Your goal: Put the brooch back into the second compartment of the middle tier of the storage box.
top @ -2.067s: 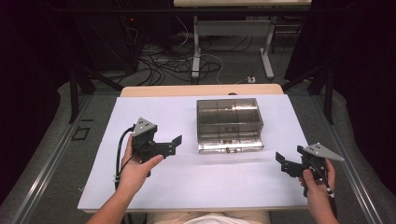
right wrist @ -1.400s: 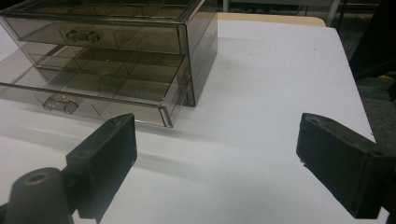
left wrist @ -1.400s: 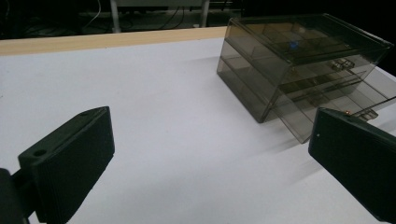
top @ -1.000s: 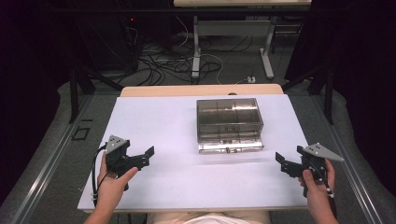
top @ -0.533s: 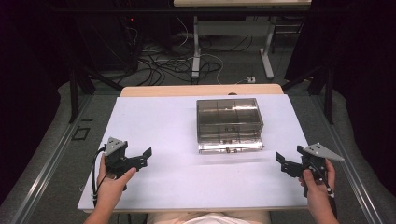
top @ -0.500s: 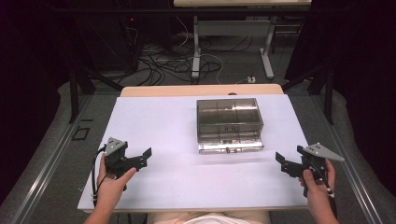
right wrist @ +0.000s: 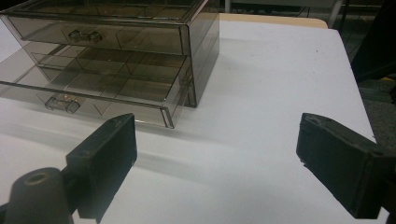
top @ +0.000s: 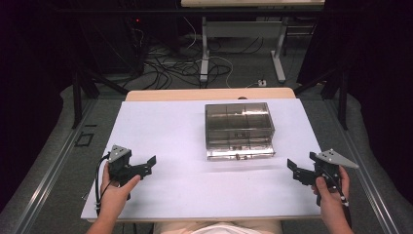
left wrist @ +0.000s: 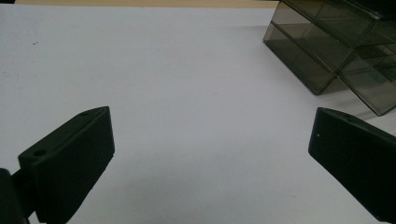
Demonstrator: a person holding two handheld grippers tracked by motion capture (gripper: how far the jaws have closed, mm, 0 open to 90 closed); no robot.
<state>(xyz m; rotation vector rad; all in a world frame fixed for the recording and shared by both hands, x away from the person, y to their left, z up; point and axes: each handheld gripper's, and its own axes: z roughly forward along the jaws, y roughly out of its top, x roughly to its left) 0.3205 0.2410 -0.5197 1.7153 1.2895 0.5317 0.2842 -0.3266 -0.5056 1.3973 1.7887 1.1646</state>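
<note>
While each hand-held gripper (top: 149,166) (top: 292,168) gapes empty, the smoky drawer box (top: 238,129) has its bottom drawer (right wrist: 100,95) ajar.

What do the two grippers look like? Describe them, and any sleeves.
Both are black. The left gripper and right gripper each carry a grey three-cornered plate on top and trail a black cable. Their jaws are flat black blocks with ribbed inner faces and a small hole near the end. The forearms are bare; no sleeves show.
</note>
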